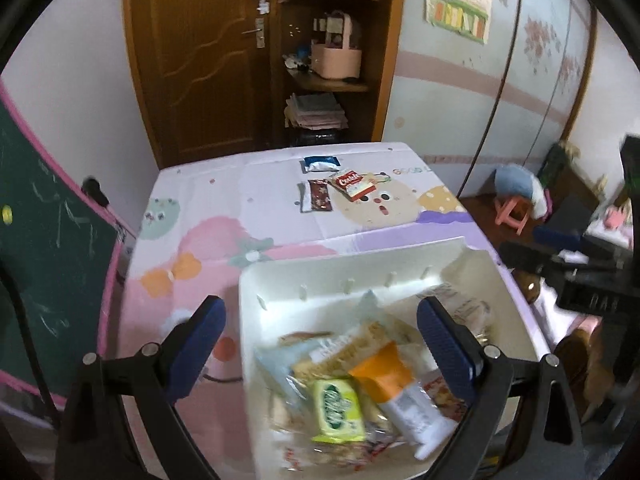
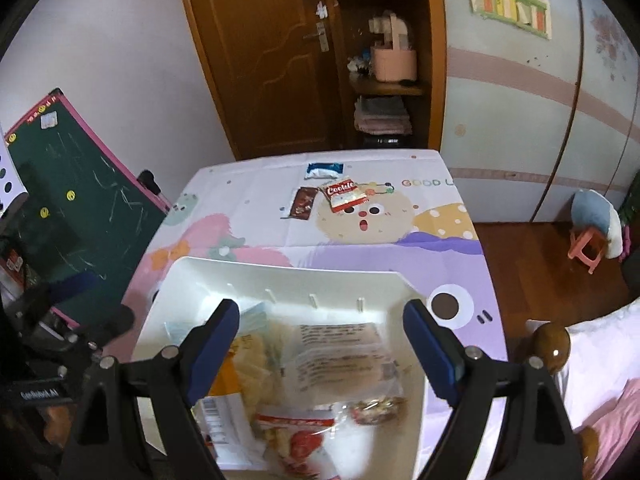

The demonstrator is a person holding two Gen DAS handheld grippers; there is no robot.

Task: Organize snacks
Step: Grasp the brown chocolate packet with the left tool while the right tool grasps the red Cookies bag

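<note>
A white plastic bin (image 1: pixel 352 268) (image 2: pixel 280 276) sits on the near part of the table and holds several snack packs, among them a green pack (image 1: pixel 338 410) and an orange-and-white pack (image 1: pixel 400 392). Far across the table lie a red-and-white Cookie pack (image 1: pixel 352 185) (image 2: pixel 343 195), a dark brown bar (image 1: pixel 318 196) (image 2: pixel 302 202) and a blue-and-white pack (image 1: pixel 322 164) (image 2: pixel 324 169). My left gripper (image 1: pixel 322 344) hangs open above the bin's left rim. My right gripper (image 2: pixel 322 344) hangs open over the bin, nothing between its fingers.
A cartoon-print cloth (image 2: pixel 400 248) covers the table. A green chalkboard (image 1: pixel 44 248) (image 2: pixel 80 200) leans at the left. Behind the table stand a wooden door and shelf (image 2: pixel 384 80). A pink stool (image 2: pixel 586 250) is on the floor at the right; a bedpost knob (image 2: pixel 552 346) is near the table corner.
</note>
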